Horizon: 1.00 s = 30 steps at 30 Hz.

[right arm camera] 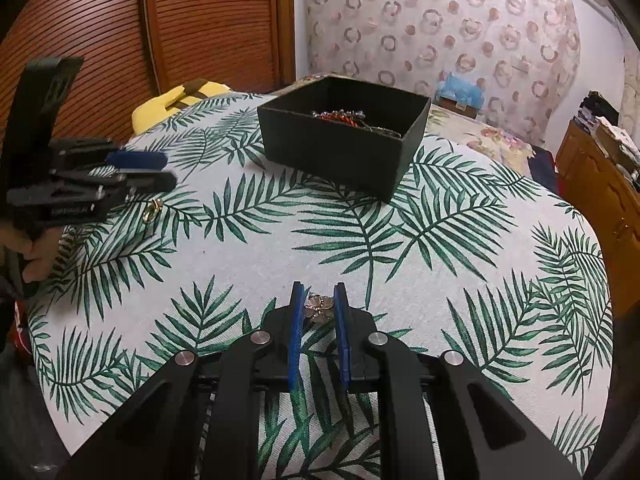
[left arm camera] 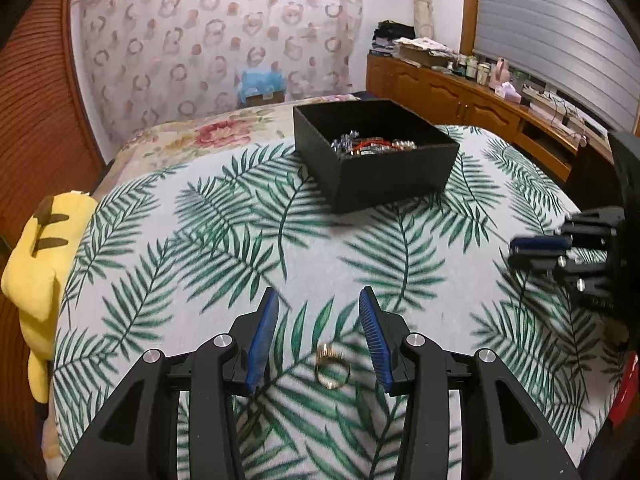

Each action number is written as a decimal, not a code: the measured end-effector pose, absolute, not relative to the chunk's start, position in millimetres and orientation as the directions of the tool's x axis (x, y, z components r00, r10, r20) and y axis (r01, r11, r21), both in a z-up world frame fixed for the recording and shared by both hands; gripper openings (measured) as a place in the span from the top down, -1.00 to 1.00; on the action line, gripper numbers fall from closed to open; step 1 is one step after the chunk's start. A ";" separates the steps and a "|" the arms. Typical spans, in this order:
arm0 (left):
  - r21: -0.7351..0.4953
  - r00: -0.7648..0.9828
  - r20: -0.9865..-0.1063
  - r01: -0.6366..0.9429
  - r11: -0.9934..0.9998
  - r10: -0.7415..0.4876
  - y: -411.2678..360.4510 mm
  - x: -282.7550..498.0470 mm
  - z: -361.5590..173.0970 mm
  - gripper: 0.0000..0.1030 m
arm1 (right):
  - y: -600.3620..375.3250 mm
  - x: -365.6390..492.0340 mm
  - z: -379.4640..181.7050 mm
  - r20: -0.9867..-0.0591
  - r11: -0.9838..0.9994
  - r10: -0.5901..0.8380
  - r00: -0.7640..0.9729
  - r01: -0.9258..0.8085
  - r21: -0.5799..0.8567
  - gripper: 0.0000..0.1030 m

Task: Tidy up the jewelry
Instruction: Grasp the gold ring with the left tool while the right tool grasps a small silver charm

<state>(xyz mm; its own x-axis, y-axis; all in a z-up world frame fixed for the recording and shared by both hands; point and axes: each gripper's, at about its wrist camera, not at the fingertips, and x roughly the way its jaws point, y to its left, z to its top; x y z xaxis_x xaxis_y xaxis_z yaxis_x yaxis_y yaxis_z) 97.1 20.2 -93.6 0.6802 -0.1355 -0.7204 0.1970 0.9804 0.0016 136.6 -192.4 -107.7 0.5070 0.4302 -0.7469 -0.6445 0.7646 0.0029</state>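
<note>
On the leaf-print cloth (left arm camera: 192, 240) lies a gold ring (left arm camera: 332, 366), between the blue pads of my left gripper (left arm camera: 319, 294), which stands open and does not touch it. In the right wrist view the same gold ring (right arm camera: 152, 210) lies just under the left gripper (right arm camera: 170, 170). My right gripper (right arm camera: 319, 286) is shut on a rose-gold flower-shaped ring (right arm camera: 319, 307), low over the cloth; it shows at the left wrist view's right edge (left arm camera: 512, 254). A black box (left arm camera: 384, 176) (right arm camera: 332, 148) farther back holds several bracelets and beads (left arm camera: 372, 146) (right arm camera: 344, 115).
A yellow plush toy (left arm camera: 36, 280) (right arm camera: 180, 100) lies at the cloth's left edge. A person's hand (right arm camera: 36, 256) holds the left gripper. A wooden cabinet (left arm camera: 460, 96) with clutter stands at the right, and a louvred wooden door (right arm camera: 100, 40) at the left.
</note>
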 end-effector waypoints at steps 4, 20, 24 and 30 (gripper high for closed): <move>-0.004 0.660 -0.739 0.197 0.980 -0.136 25.6 87.5 -100.2 0.22 | -190.6 134.2 -102.9 -0.739 0.761 0.437 0.513 -0.649 0.000 0.68; 0.000 0.635 -0.759 0.218 0.976 -0.142 21.9 85.9 -111.0 0.44 | -181.9 129.3 -96.6 -0.730 0.749 0.445 0.519 -0.663 -0.014 0.68; 0.001 0.635 -0.758 0.229 0.973 -0.149 19.8 85.2 -109.2 0.64 | -181.8 129.9 -95.9 -0.729 0.748 0.446 0.520 -0.664 -0.016 0.68; -0.005 0.661 -0.735 0.218 0.976 -0.151 21.6 88.7 -98.4 0.65 | -181.0 137.0 -87.4 -0.718 0.750 0.451 0.530 -0.661 -0.016 0.68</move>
<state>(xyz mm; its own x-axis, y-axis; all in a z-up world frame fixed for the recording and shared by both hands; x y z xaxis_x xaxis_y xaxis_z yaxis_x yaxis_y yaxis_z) 88.7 21.6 -98.4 0.6609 -0.1507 -0.7352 0.2176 0.9760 -0.0045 137.0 -181.0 -87.4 0.5304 0.4514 -0.7176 -0.6608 0.7504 -0.0163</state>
